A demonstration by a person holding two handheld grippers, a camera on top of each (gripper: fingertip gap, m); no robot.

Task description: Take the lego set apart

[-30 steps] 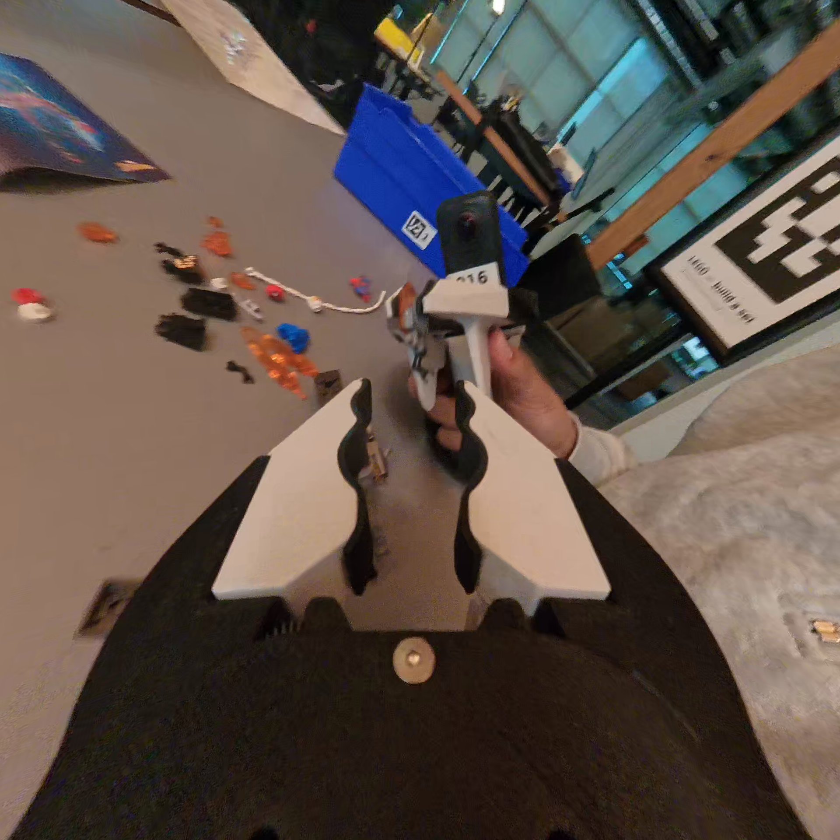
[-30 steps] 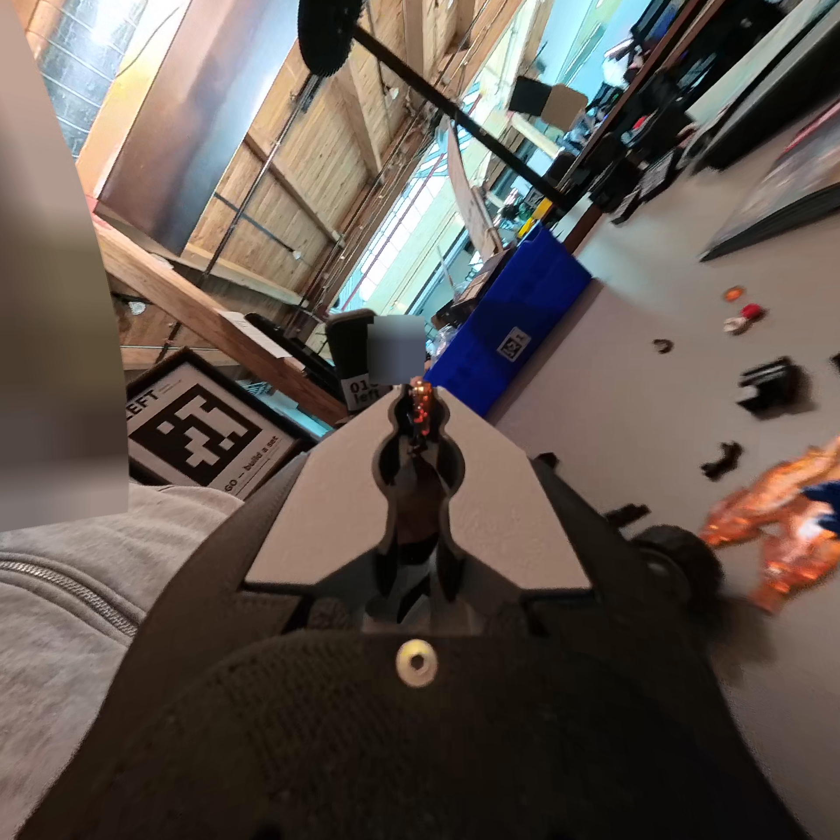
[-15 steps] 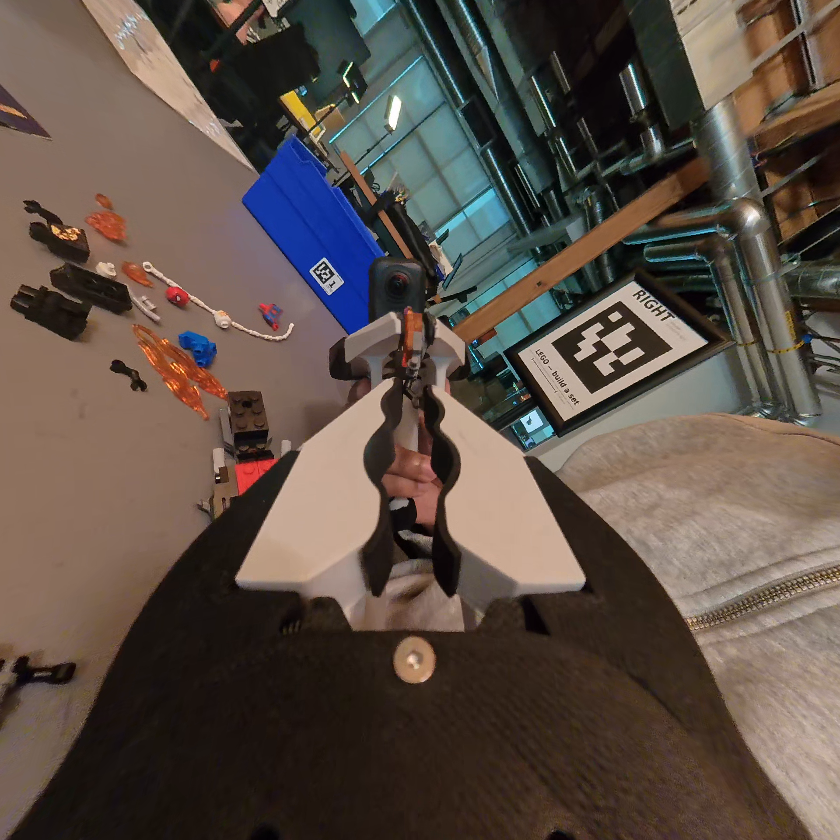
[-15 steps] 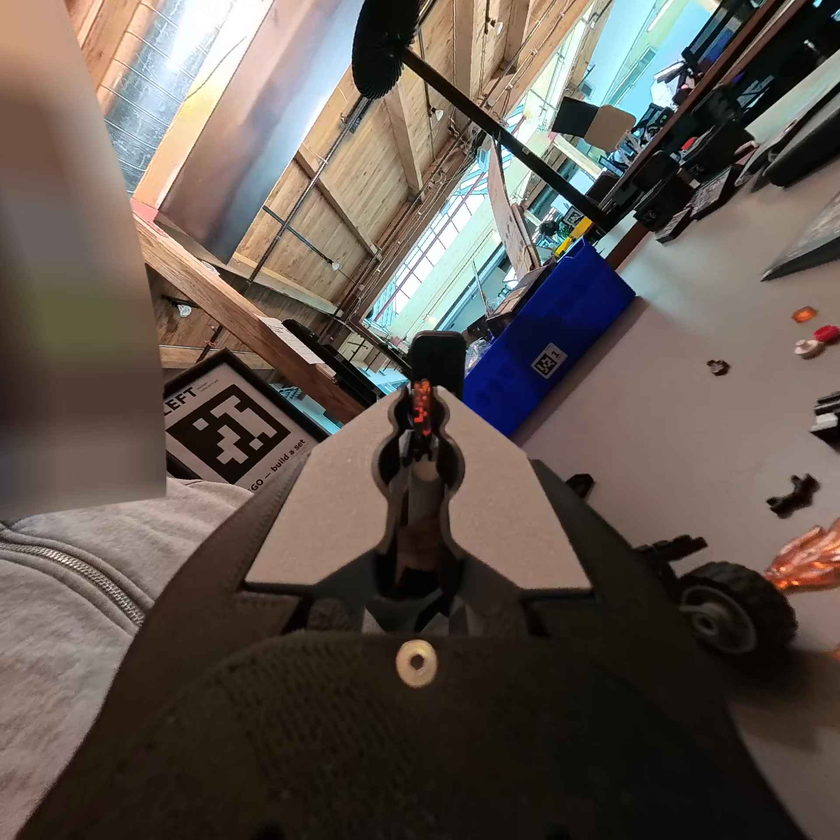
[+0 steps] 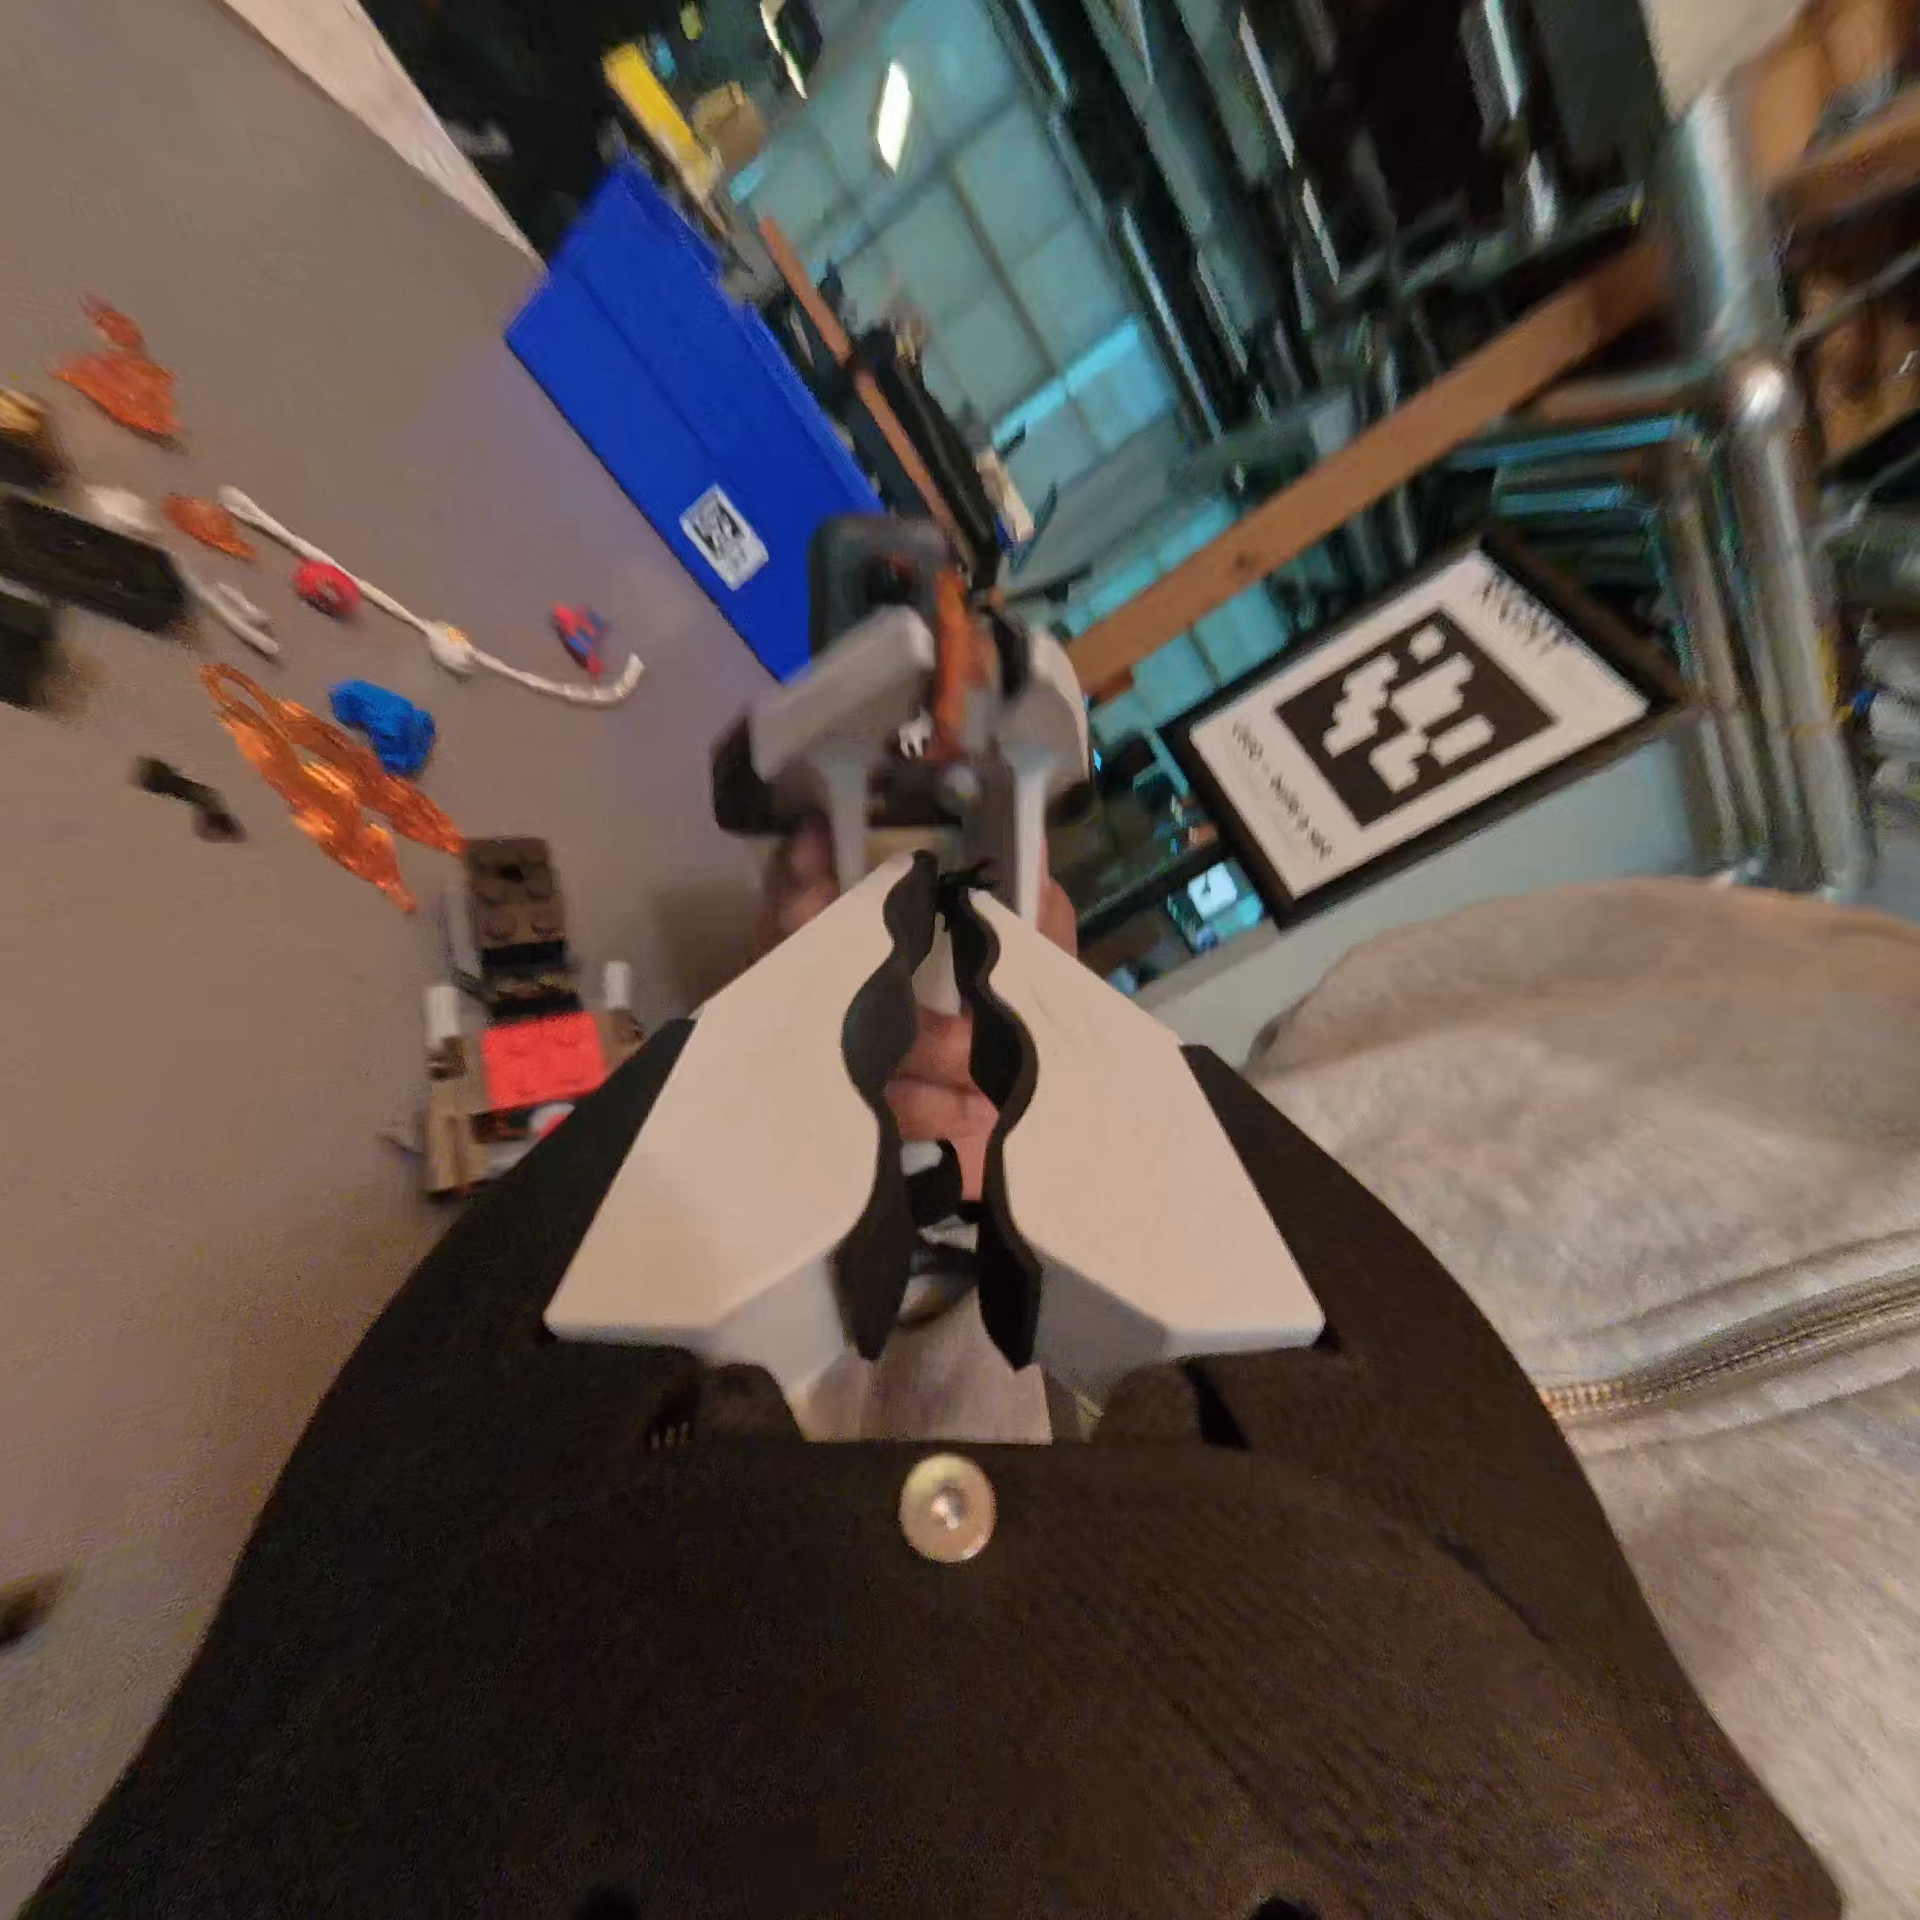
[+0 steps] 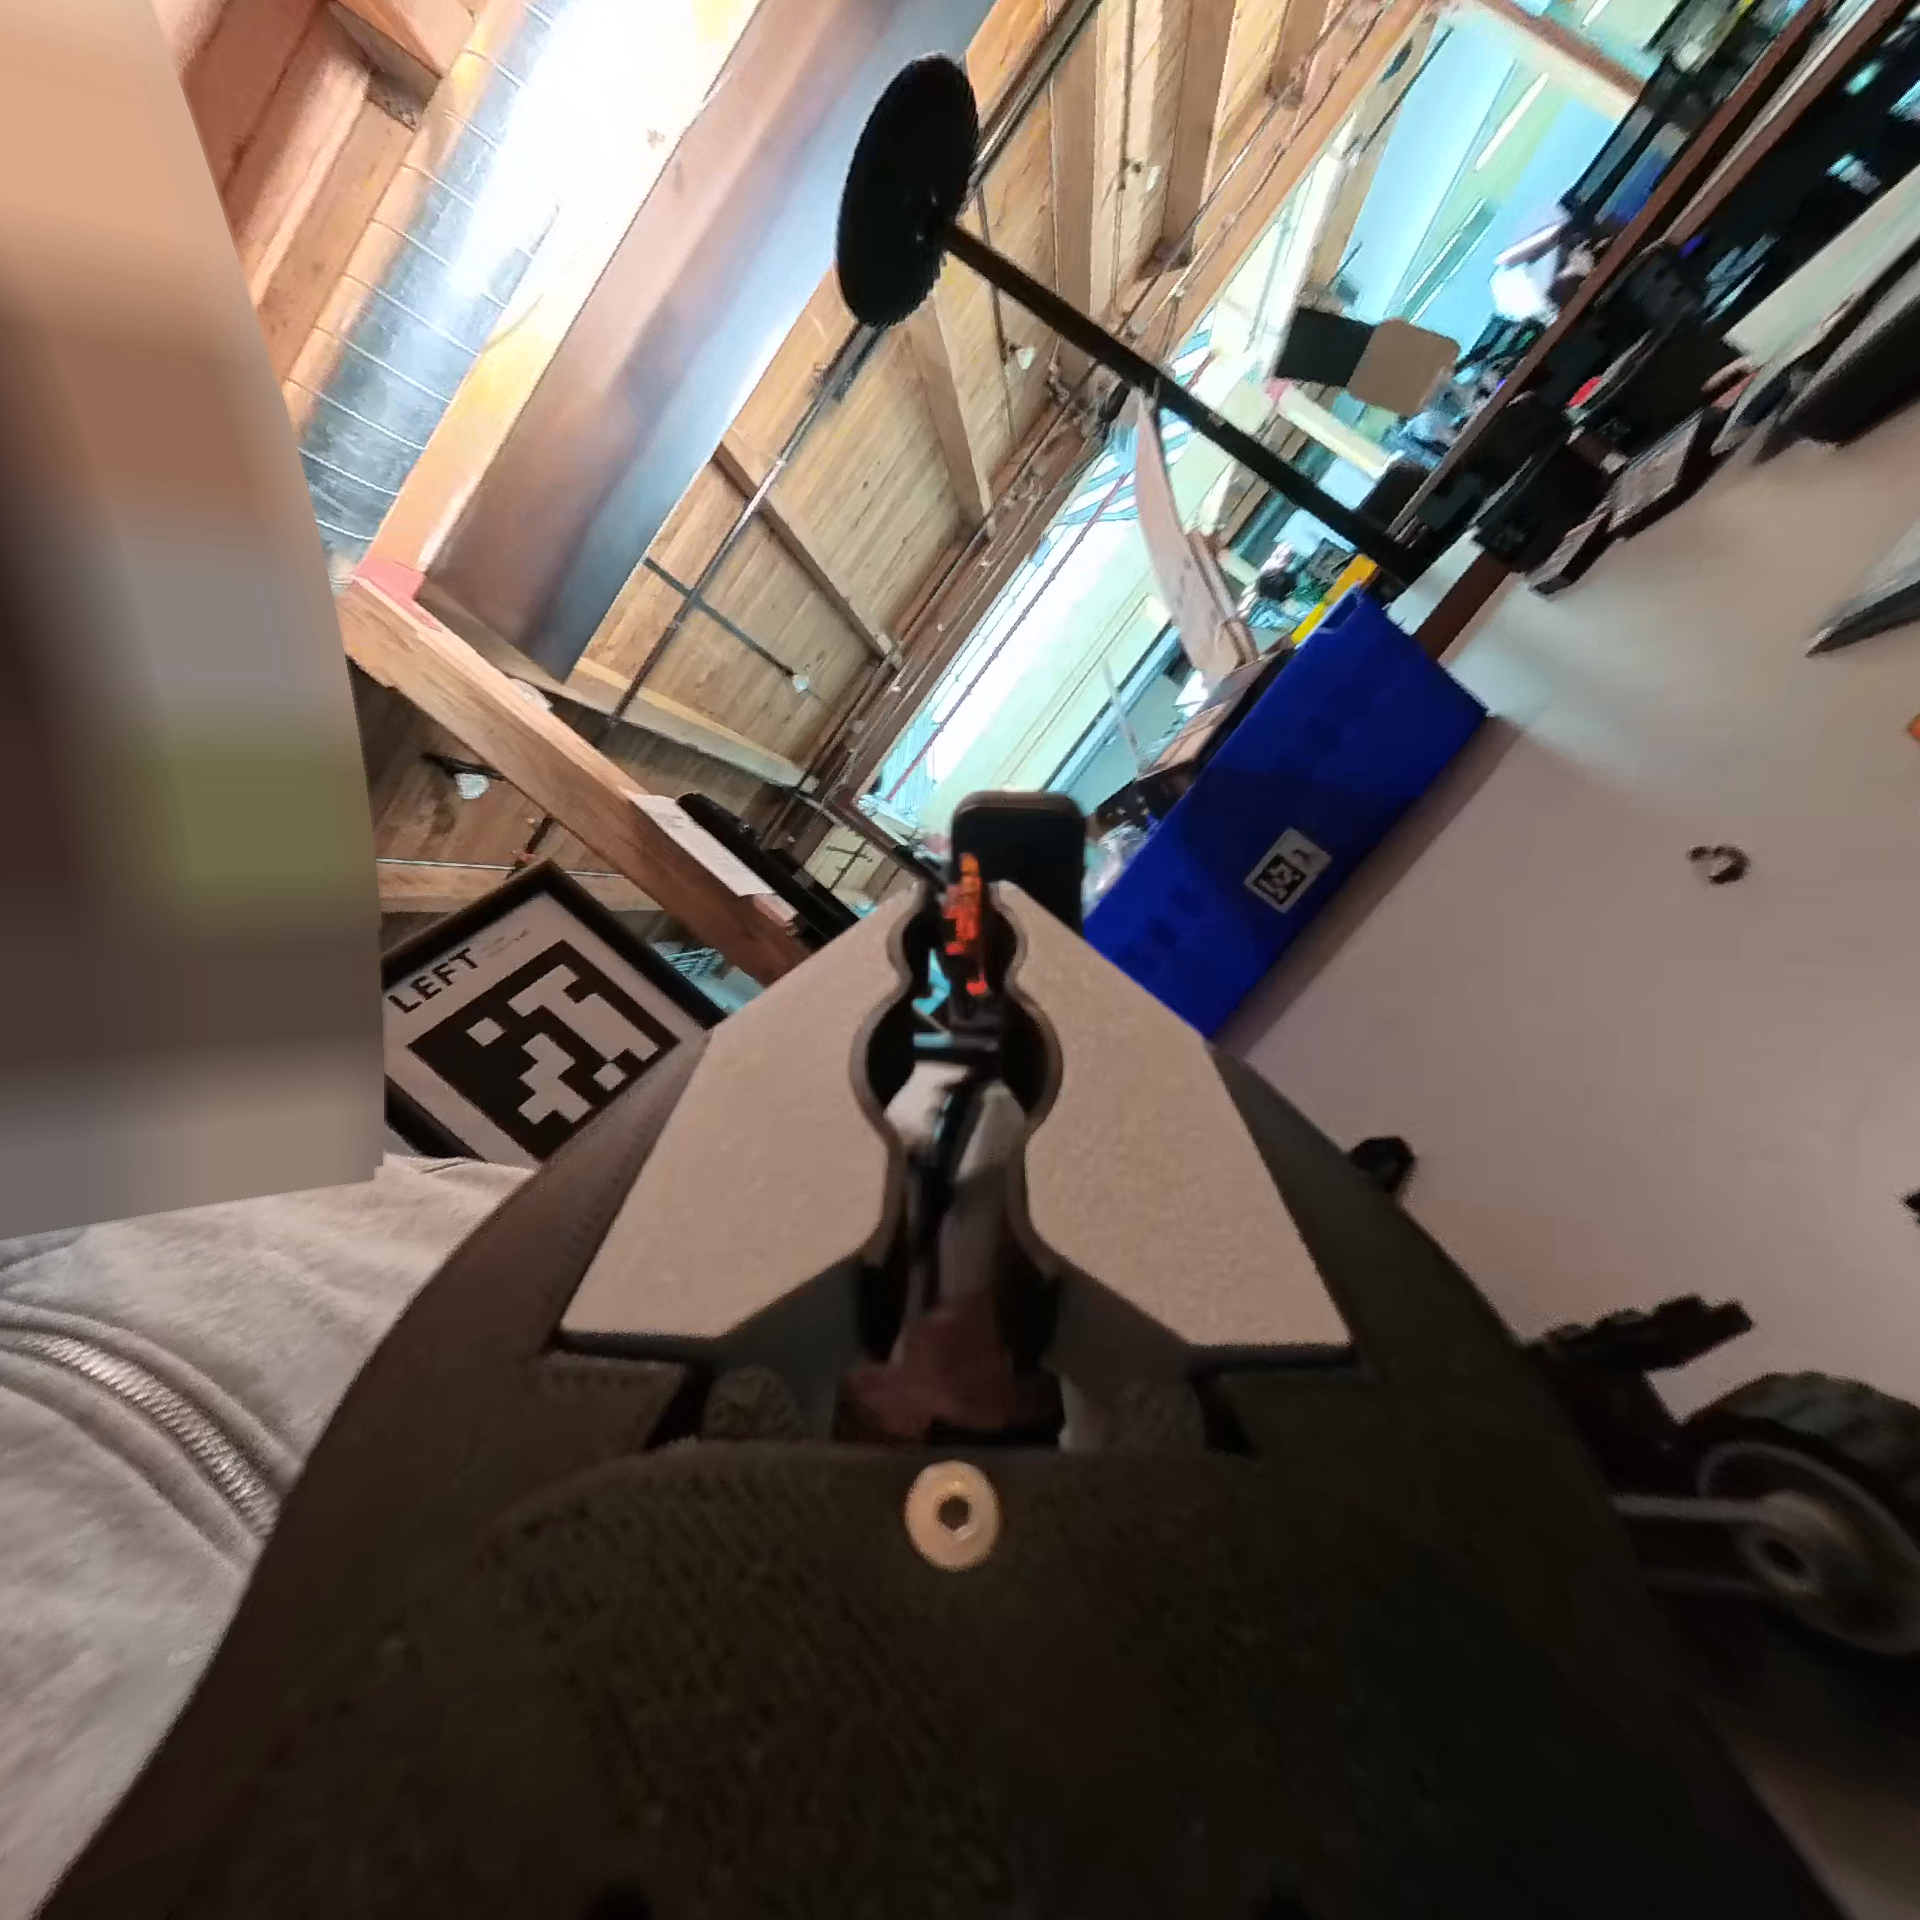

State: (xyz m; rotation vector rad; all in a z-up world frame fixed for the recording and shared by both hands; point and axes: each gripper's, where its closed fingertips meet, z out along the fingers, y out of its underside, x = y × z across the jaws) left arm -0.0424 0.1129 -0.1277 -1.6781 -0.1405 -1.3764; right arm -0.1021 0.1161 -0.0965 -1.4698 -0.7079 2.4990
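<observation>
Two hand-held claws raised above a grey table [image 5: 260, 1143], pointing at each other tip to tip in front of a person in a grey zipped sweatshirt [image 5: 1558, 1195]. Right gripper [image 6: 961, 914] clenched on a small orange and black lego piece [image 6: 964, 920], pinched right at the fingertips and poking out beyond them. Same piece [image 5: 951, 665] seen from the left wrist view, held between the white fingers of the far claw. Left gripper [image 5: 940, 883] nearly closed, black wavy pads almost meeting at the tips, nose just short of that piece; a tiny dark bit at the very tip, too blurred to tell whether gripped. Loose parts scattered on the table to the left, well apart from both claws: translucent orange flame pieces [image 5: 312, 774], a blue piece [image 5: 384, 717], a white web strand [image 5: 447, 644], black bricks [image 5: 73, 561], and nearer, a black and red studded block [image 5: 520, 997]. In the right wrist view, a black wheel on a dark chassis [image 6: 1787, 1496] lying near right. Blue bin [image 5: 675, 416] at the far table edge
</observation>
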